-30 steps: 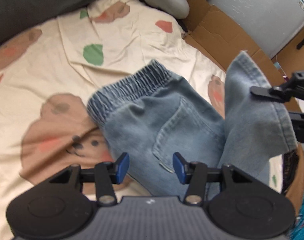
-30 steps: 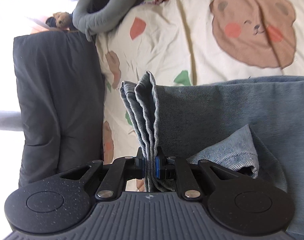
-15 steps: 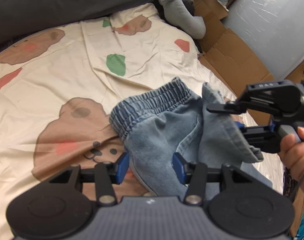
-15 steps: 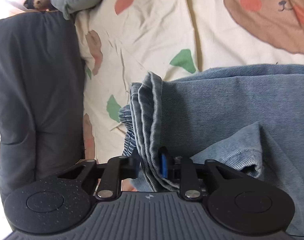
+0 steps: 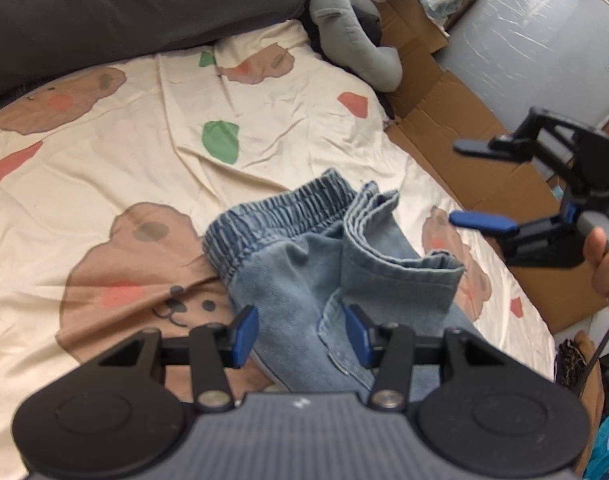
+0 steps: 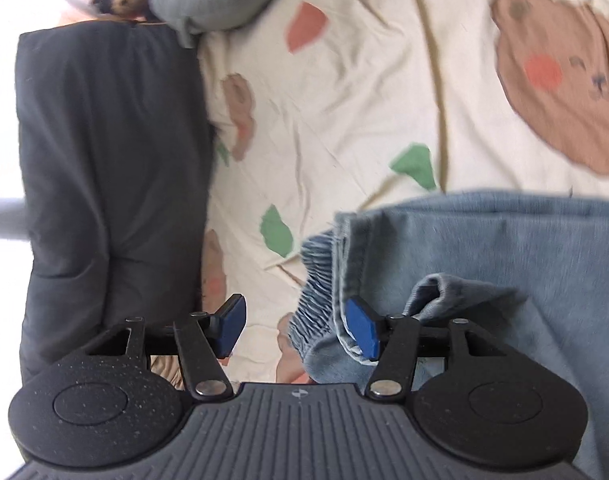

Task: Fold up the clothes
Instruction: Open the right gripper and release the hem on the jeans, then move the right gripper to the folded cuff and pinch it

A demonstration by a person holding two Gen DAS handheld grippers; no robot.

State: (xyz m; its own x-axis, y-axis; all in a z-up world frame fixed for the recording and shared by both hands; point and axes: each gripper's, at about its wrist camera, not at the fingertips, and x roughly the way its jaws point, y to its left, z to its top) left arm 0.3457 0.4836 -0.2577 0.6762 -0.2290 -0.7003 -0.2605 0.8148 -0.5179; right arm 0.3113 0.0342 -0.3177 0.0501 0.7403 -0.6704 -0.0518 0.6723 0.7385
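The left tool (image 5: 300, 334) hangs low at the near edge of the bed, its blue pads spread wide with nothing between them, straddling the near part of the jeans (image 5: 304, 288). The right tool (image 5: 482, 184) is off to the right, raised above the bed's right edge, its fingers also wide apart and empty; a hand (image 5: 608, 264) grips its handle. In its own view one blue pad sits just against the denim hem without pinching it.

The jeans lie on the bear-print sheet (image 5: 124, 152) near the middle of the bed, doubled over so the leg cuffs (image 5: 388, 232) rest up by the elastic waistband (image 5: 280, 216). The fold is loose: the cuffs stand curled and open instead of flat, and the upper layer bulges on the right.

The risk, as I judge it, is that this springy top layer slides or rolls back off, since nothing pins it and stiff denim resists a crease. A tool passing close could also snag the raised hem and drag the stack askew, or bunch the wrinkled sheet beneath.

The denim is light blue and faded, with a gathered waistband and a back pocket (image 5: 340, 344) seam showing near the left tool. Farther off lie a dark cushion (image 5: 144, 12), a grey plush toy (image 5: 352, 40) and flattened cardboard (image 5: 464, 128).
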